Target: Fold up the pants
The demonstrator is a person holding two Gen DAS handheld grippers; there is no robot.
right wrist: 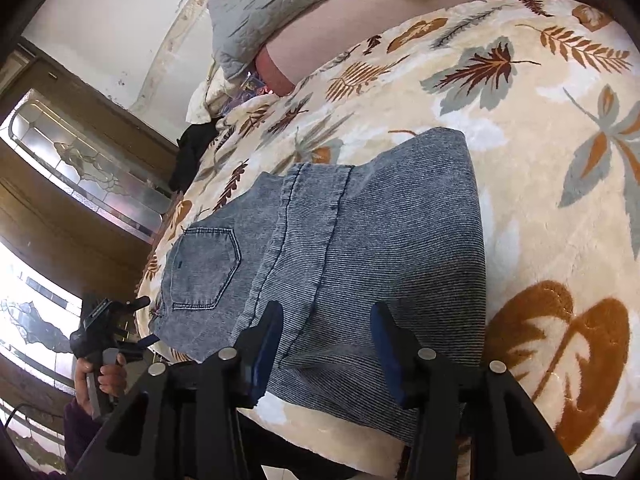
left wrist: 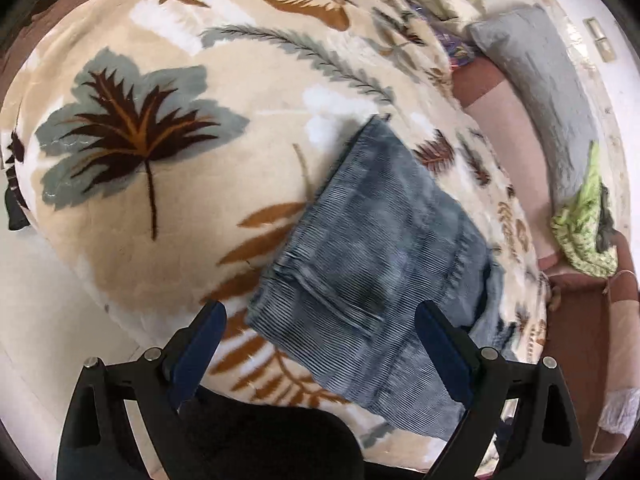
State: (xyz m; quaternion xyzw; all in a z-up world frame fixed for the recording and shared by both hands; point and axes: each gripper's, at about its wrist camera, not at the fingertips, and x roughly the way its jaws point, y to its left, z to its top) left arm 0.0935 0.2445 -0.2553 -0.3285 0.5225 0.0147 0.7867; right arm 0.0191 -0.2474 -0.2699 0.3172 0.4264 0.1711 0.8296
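One ribbed denim pants (right wrist: 360,248) rectangle, seemingly folded, on plush blanket (right wrist: 560,240).

Leaf-print blanket (right wrist: 540,240) over bed, grey pillow (right wrist: 272,4), white wall (right wrist: 120,12), leaded-glass window (right wrist: 80,172)

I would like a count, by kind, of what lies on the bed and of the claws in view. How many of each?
Folded jeans: 1
Leaf-print blanket: 1
Grey pillow: 1
Green cloth: 1
Claws: 2, left claw and right claw, both open above the jeans
Total: 6
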